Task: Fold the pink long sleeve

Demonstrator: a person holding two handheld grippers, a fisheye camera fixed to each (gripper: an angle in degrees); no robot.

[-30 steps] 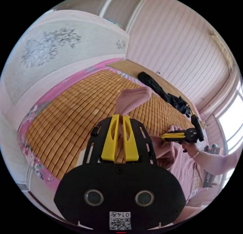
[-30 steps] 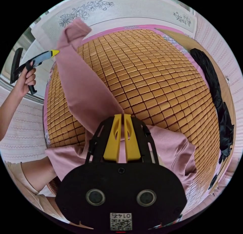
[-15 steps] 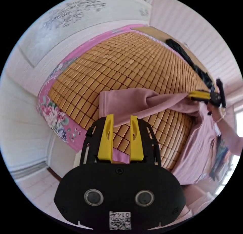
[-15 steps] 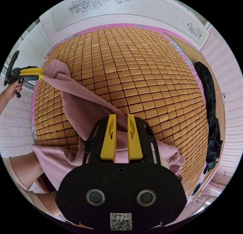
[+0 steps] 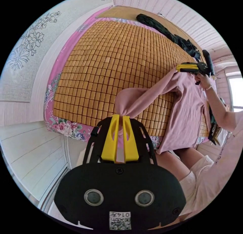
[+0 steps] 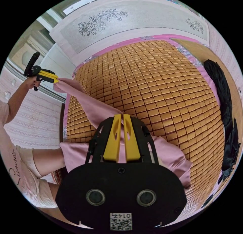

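Left gripper view first: the left gripper (image 5: 120, 117) is pinching the cuff end of the pink long sleeve (image 5: 187, 109), jaws squeezed together on the fabric with a puff of cloth bulging out past the tips. It's holding that end just off the near edge of the bed (image 5: 68, 127), which looks like the point: pulling the sleeve out straight so it isn't bunching. Over at the far end of that stretched sleeve the right gripper (image 5: 178, 68) is biting the shirt around the shoulder, a hand (image 5: 202, 78) on its handle, and the body of the shirt is hanging down over the near edge of the bed instead of lying flat. The bamboo mat (image 5: 114, 66) is covering the bed and a black garment (image 5: 172, 35) is lying along the far edge, well apart from the action

Right gripper view: the jaws here are closed together too, clamped on a fold of pink cloth right at the tips. The sleeve is running taut across the mat's near corner from here to the other gripper. Rest of the shirt is draping off the near edge beside the person's leg (image 6: 46, 159). My guess is they're tensioning the sleeve between both grips so it can be laid down smooth before any actual fold, so the folding itself is barely getting started
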